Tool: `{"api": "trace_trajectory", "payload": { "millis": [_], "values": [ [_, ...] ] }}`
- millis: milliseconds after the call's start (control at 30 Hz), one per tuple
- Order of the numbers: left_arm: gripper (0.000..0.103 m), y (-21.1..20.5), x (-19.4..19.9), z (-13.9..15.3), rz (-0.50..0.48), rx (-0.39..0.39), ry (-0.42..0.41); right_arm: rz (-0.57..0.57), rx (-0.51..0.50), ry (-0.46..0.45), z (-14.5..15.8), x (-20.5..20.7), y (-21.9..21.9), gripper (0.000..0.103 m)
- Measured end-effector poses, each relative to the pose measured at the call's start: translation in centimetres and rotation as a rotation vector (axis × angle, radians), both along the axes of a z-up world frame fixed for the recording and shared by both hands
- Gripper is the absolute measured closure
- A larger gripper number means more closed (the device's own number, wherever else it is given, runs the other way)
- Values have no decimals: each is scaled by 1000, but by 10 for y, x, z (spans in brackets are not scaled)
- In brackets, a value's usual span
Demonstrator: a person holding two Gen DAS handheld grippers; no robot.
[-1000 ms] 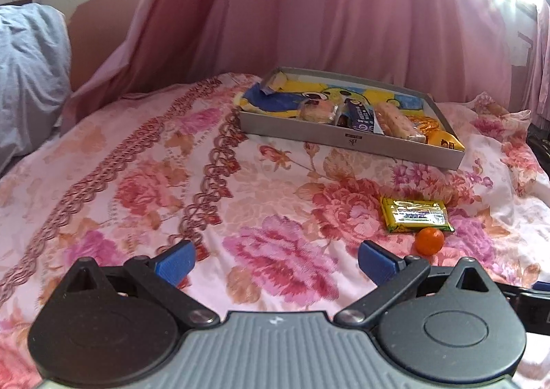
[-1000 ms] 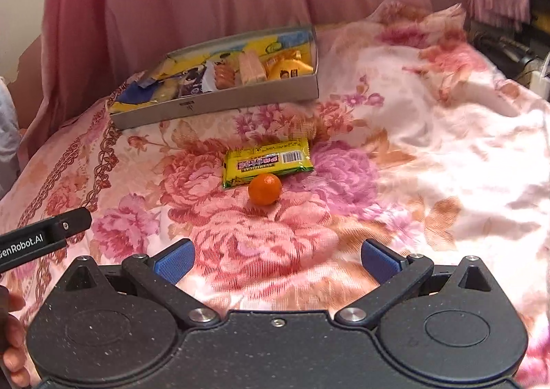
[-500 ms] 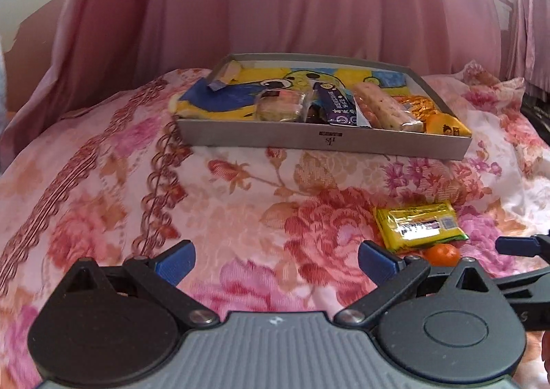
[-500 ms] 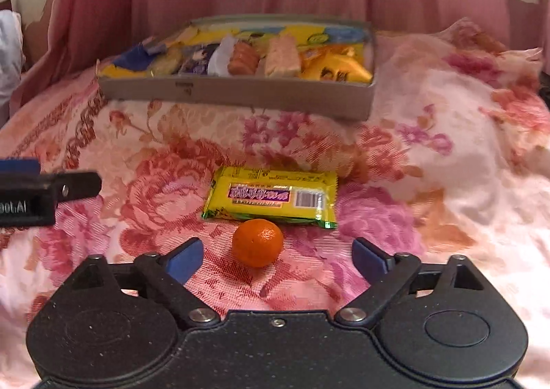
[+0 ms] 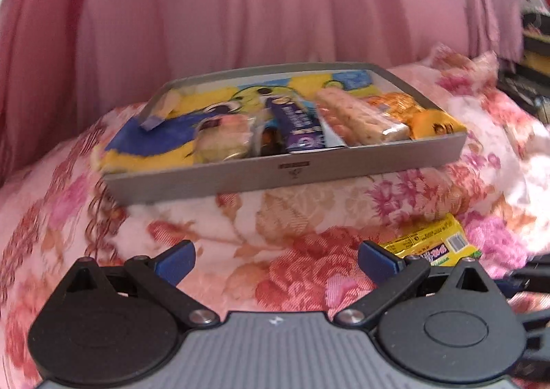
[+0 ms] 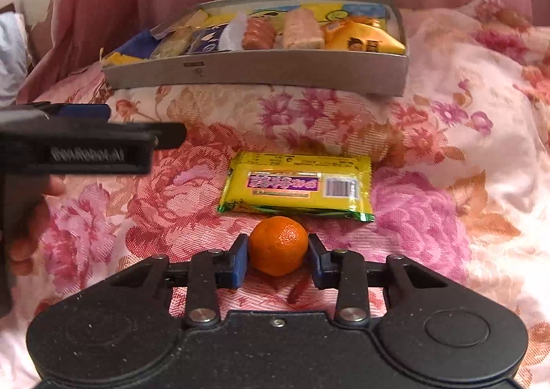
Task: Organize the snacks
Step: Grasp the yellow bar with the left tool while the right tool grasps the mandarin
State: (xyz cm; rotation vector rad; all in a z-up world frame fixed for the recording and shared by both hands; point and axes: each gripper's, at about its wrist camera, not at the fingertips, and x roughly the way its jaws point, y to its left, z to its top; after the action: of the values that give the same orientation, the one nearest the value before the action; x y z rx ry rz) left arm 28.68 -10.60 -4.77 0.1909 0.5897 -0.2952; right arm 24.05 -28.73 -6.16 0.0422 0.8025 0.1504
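A small orange (image 6: 278, 244) lies on the flowered bedspread, and my right gripper (image 6: 277, 260) is shut on it, one blue pad on each side. Just beyond it lies a yellow snack packet (image 6: 297, 184), seen too at the right of the left wrist view as the yellow packet (image 5: 429, 246). Farther back stands a grey tray (image 6: 261, 67) holding several wrapped snacks; the same grey tray (image 5: 292, 172) fills the middle of the left wrist view. My left gripper (image 5: 275, 260) is open over bare bedspread, short of the tray and left of the packet.
The left tool (image 6: 79, 141) and the hand holding it reach in from the left edge of the right wrist view. Pink curtains (image 5: 240, 10) hang behind the tray. The bedspread (image 6: 447, 134) bulges and slopes away on the right.
My right gripper moved up to the orange and shut on it. The left gripper moved forward and right, closer to the tray, still open.
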Motion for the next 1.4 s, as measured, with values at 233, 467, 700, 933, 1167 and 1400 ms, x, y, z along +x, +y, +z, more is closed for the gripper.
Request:
{"api": "trace_trajectory", "payload": {
  "millis": [233, 467, 700, 933, 1167, 1400],
  "values": [
    [0, -23, -2, -10, -260, 94, -37, -23, 3, -22, 13, -7, -34, 66],
    [1, -63, -4, -20, -529, 153, -10, -87, 22, -33, 12, 1, -60, 66],
    [11, -98, 13, -27, -700, 222, 66, -138, 49, -11, 5, 6, -79, 66],
    [34, -99, 24, -29, -672, 176, 183, -154, 56, -7, 4, 9, -82, 66],
    [49, -94, 4, -23, -528, 201, 206, -153, 55, -4, 5, 9, -80, 66],
    [51, -71, -18, -13, -221, 213, 300, -86, 44, -14, 5, 2, -60, 66]
  ]
}}
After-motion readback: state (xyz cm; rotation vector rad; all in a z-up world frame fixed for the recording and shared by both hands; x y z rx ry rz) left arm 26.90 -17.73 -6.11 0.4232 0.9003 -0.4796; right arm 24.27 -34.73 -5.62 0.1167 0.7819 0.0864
